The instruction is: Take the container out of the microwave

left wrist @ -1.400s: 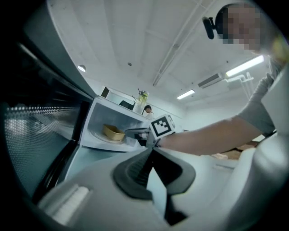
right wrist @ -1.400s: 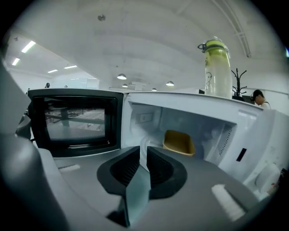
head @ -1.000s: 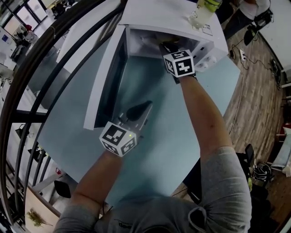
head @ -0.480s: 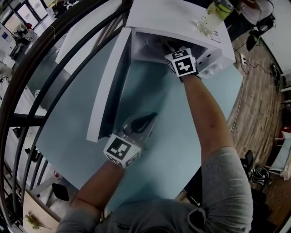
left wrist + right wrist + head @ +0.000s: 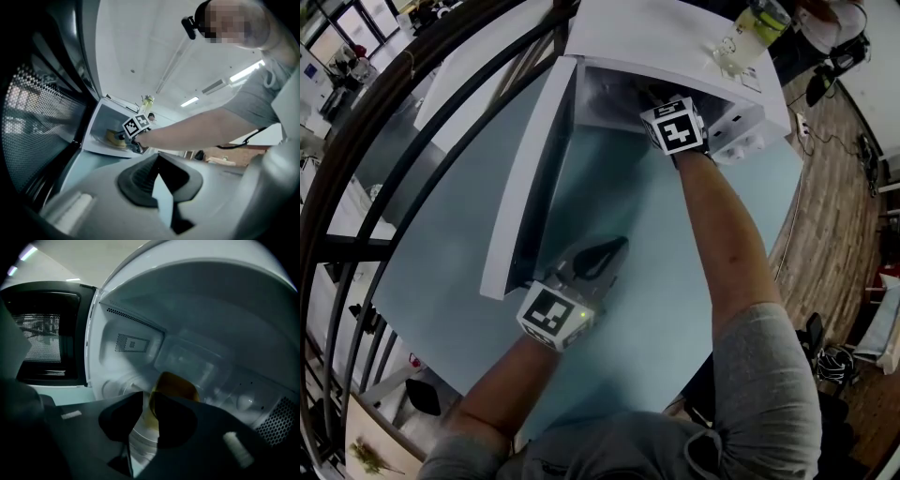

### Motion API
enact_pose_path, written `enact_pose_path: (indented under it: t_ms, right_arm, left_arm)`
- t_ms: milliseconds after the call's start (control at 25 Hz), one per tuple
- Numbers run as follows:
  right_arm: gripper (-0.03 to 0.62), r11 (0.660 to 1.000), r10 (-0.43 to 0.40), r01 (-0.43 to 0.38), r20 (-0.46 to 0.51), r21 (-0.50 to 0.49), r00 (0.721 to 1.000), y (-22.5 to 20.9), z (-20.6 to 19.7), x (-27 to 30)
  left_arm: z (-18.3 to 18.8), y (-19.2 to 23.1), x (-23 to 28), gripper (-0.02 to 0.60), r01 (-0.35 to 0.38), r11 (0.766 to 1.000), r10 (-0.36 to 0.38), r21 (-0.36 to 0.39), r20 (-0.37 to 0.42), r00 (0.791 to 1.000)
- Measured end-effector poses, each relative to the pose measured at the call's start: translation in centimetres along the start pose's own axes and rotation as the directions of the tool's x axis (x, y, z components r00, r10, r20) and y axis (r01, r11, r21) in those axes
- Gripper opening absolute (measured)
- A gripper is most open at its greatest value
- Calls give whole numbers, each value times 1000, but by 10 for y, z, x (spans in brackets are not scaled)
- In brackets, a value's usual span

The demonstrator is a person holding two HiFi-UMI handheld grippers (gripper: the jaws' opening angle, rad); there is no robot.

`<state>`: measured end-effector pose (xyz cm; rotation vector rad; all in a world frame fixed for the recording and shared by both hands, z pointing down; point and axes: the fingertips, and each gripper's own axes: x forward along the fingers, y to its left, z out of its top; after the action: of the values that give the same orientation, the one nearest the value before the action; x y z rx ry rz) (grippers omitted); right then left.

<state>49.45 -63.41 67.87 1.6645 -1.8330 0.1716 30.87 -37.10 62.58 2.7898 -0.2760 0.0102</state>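
The white microwave [image 5: 666,37] stands with its door [image 5: 530,169] swung wide open. Inside, an amber container [image 5: 176,383] sits on the glass turntable [image 5: 140,439]; the left gripper view shows the container [image 5: 111,137] too. My right gripper [image 5: 146,401] reaches into the cavity, pointing downward. Its jaws have just been opening and stand a narrow gap apart, with the container's near rim in that gap. In the head view the right gripper [image 5: 649,94] is mostly hidden under the microwave's roof. My left gripper [image 5: 614,248] hangs shut and empty over the table beside the door's free end.
A bottle of pale liquid [image 5: 750,28] stands on top of the microwave. The light blue table [image 5: 637,281] ends at the right over a wooden floor [image 5: 825,216]. Dark curved railings [image 5: 384,141] run along the left.
My right gripper has gone a little deeper into the cavity and lower. The left gripper has hardly moved.
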Motion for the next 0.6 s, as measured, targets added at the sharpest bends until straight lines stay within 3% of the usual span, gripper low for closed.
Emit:
enact_pose_path:
  t_ms: [600]
  right_arm:
    - [66,1000,-1,0,-84,-14,996,-5,-14,13]
  left_arm:
    - [-6,7,2,26,-11,999,11,39,-14,1000]
